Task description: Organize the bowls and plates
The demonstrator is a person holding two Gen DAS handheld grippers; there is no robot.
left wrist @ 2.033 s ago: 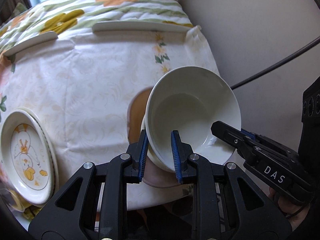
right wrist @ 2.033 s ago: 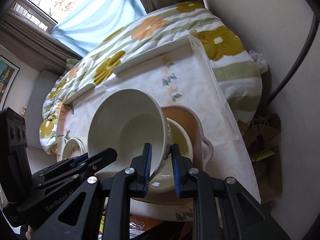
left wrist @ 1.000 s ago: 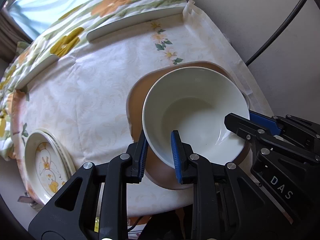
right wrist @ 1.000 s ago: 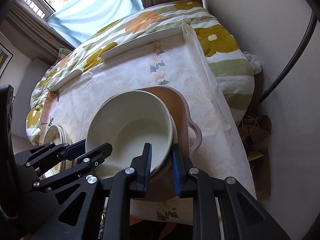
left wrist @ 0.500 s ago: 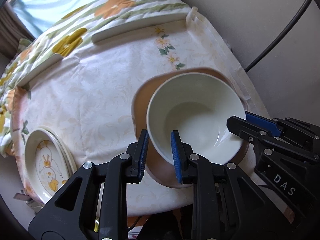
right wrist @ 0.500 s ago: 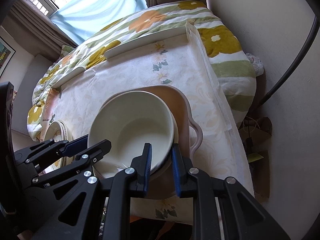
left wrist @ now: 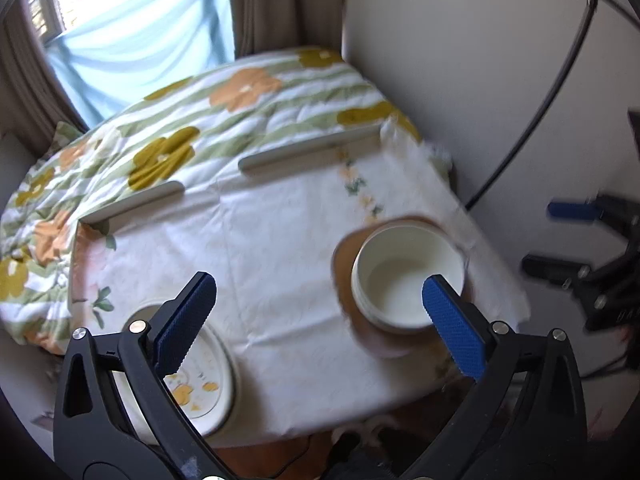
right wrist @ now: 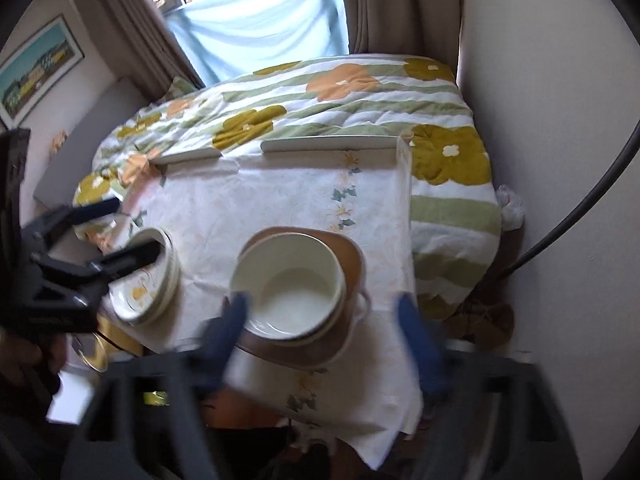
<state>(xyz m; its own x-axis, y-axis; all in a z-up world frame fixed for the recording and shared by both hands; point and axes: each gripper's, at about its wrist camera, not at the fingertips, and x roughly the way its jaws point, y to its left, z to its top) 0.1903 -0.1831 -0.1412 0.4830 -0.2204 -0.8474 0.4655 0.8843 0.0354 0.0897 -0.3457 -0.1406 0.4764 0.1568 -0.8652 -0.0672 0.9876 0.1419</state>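
Note:
A white bowl (left wrist: 404, 280) (right wrist: 290, 284) sits nested in other bowls on a brown dish (left wrist: 344, 256) (right wrist: 344, 256) at the table's right side. A stack of plates with a yellow duck print (left wrist: 200, 384) (right wrist: 148, 280) lies at the front left. My left gripper (left wrist: 320, 324) is open and empty, raised above the table between the plates and the bowl. My right gripper (right wrist: 324, 344) is open and empty, blurred, raised above the bowl stack. The left gripper also shows in the right wrist view (right wrist: 120, 232), over the plates.
The small table (left wrist: 280, 220) has a white floral cloth. A bed with a flowered quilt (left wrist: 240, 104) lies behind it. A wall (left wrist: 480, 60) with a black cable (left wrist: 532, 120) stands to the right. A window with a blue curtain (right wrist: 260, 20) is at the back.
Both grippers have let go of the white bowl, opened wide and pulled up and back. The bowl now rests in the stack on the brown dish.

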